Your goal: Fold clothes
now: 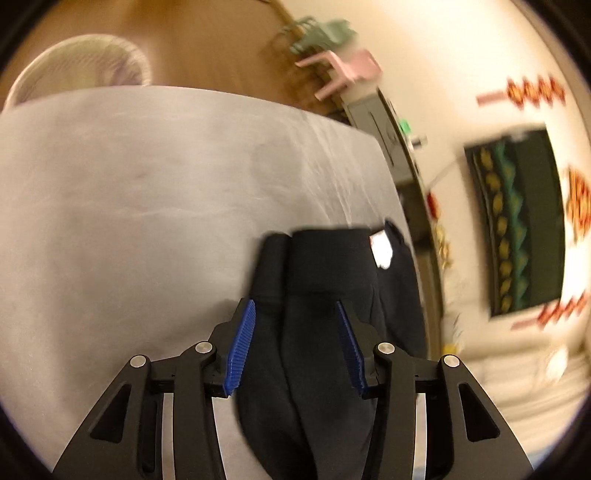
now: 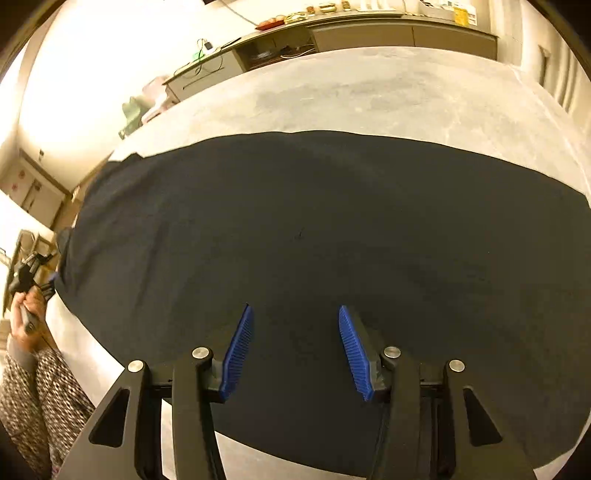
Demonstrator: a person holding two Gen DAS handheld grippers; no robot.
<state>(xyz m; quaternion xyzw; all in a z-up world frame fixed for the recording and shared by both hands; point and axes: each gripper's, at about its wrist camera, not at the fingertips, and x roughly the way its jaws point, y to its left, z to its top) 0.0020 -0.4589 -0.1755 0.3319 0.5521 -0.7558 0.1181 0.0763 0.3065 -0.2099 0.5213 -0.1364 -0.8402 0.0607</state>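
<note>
Left wrist view: the left tool [image 1: 295, 347] points down over the right part of a pale grey tabletop [image 1: 129, 203], its blue ribbed pads [image 1: 242, 347] spread apart. A bunched, folded end of the dark garment [image 1: 325, 273] lies under and between the pads, but neither pad presses on it; the cloth runs from the near edge of the picture up to a squared-off fold a little beyond the fingertips. A small white label [image 1: 382, 253] shows on the cloth at its far right. Past the tabletop's far edge stand a white fan [image 1: 81, 66] on the left and pink and green plastic chairs [image 1: 340, 55] near the wall. A dark patterned hanging [image 1: 521, 221] is on the cream wall to the right. Much of this view is blurred.

Right wrist view: the right tool [image 2: 295, 350] hangs over the same garment [image 2: 332, 229], which here lies spread flat and wide across the tabletop [image 2: 332, 96], reaching from the left edge to the far right. The pads [image 2: 240, 350] stand apart above the cloth's near part, with nothing pinched between them. At the far left a hand [image 2: 27, 317] in a patterned sleeve [image 2: 33, 398] holds the other tool [image 2: 35, 275] at the garment's left end. A long low cabinet [image 2: 362, 33] with small items on top lines the far wall.
</note>
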